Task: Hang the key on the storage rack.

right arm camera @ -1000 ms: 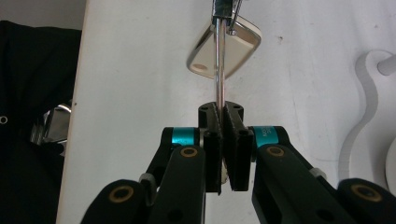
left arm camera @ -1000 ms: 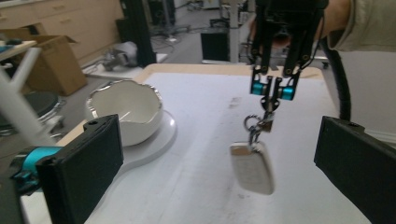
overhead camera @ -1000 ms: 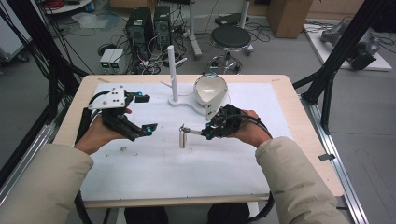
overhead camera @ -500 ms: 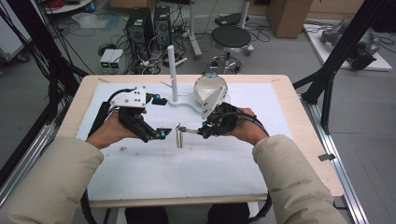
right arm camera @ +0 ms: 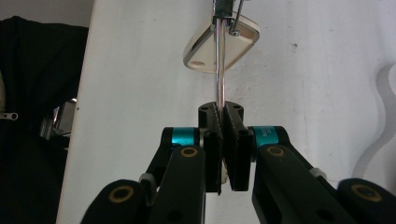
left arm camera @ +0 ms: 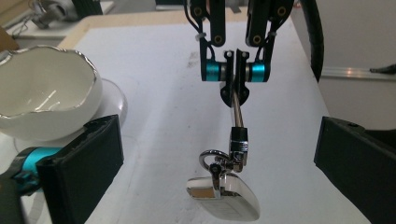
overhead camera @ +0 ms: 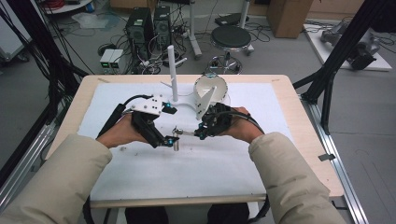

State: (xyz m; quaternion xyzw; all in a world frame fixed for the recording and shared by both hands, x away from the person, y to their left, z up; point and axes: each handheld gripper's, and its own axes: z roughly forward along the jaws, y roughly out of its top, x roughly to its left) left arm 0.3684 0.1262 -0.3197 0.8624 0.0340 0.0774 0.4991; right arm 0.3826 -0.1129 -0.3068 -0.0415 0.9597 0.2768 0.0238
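Held thing: a metal keychain with a thin rod, a black clasp, a swivel ring and a polished rounded fob.
Place: above the white mat, near the middle of the table, between the two grippers.
Long axis: the rod runs roughly level from the right gripper toward the left gripper; the fob end points at the left gripper, and in the right gripper view the rod runs straight away from the jaws.
Fob: hangs at the far end of the rod; whether it rests on the mat is hard to tell.
Right gripper: jaws pressed together, pinching the near end of the rod.
Left gripper: jaws spread wide, one on each side of the fob, not touching it.
Around: a white bowl with a jagged silver rim just behind the right gripper, and a white upright post beside it.
In the way: nothing between the open jaws and the fob; the bowl sits close by one left jaw.
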